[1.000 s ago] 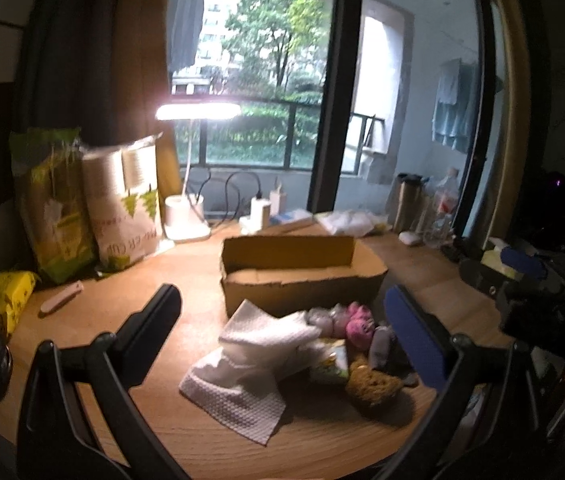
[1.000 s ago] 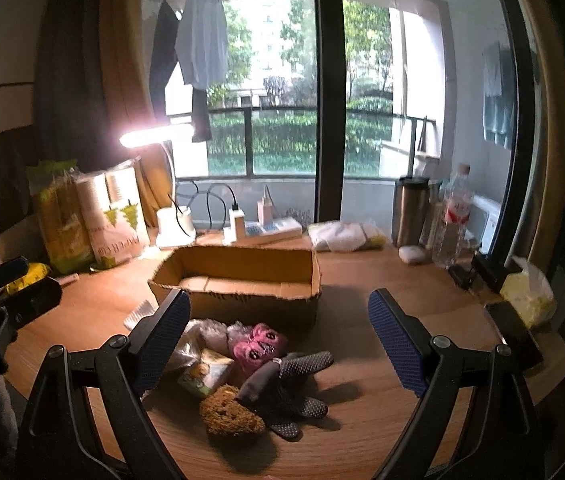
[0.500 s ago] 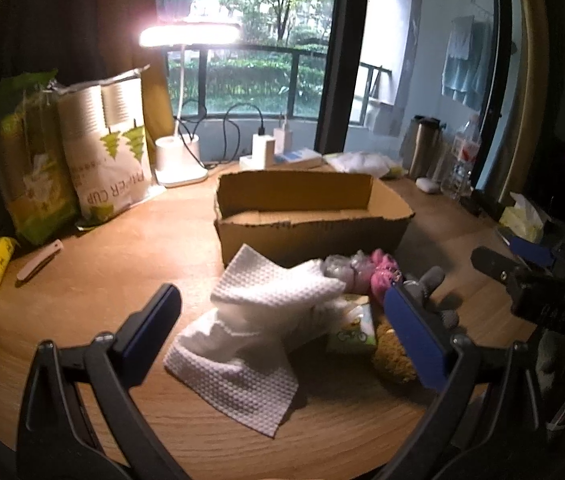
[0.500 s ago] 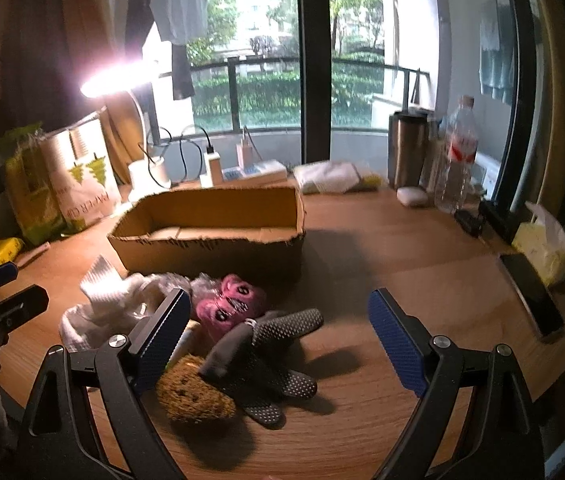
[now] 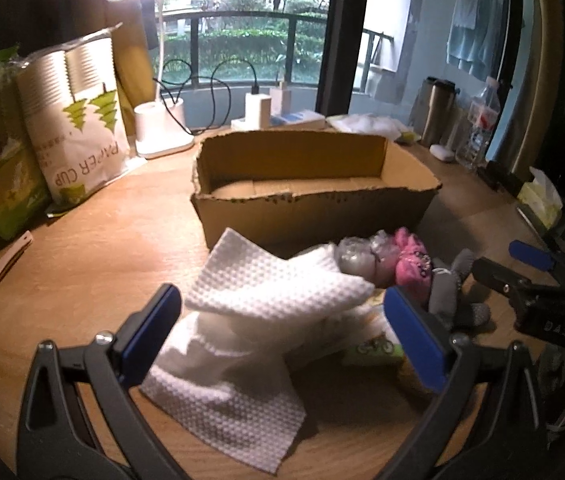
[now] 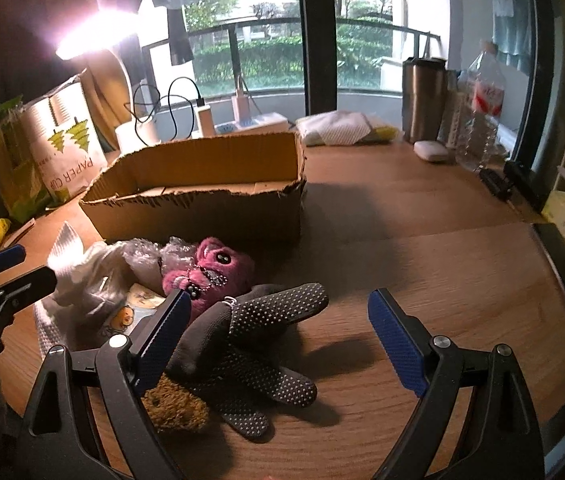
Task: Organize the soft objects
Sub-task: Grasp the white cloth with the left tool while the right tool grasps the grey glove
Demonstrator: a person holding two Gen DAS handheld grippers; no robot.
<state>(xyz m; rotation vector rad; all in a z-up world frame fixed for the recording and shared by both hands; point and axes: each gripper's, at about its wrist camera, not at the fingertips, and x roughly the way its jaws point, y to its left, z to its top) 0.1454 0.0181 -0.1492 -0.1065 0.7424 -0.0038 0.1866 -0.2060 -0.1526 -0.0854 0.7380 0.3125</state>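
Both tongs have been brought down and closer to the heap since a second ago. Left tongs point(image 5: 278, 336) are spread wide and empty, the white waffle cloth point(image 5: 250, 328) lying right between the pads, its long axis running near-left to far-right. Right tongs point(image 6: 278, 340) are also spread wide and empty over the dotted grey glove point(image 6: 258, 344), with the pink plush point(image 6: 210, 276) just beyond. Behind the heap on the worktop point(image 6: 422, 280), the empty cardboard box point(image 5: 306, 184) is seen. By this reading, the cloth is nearer the left.
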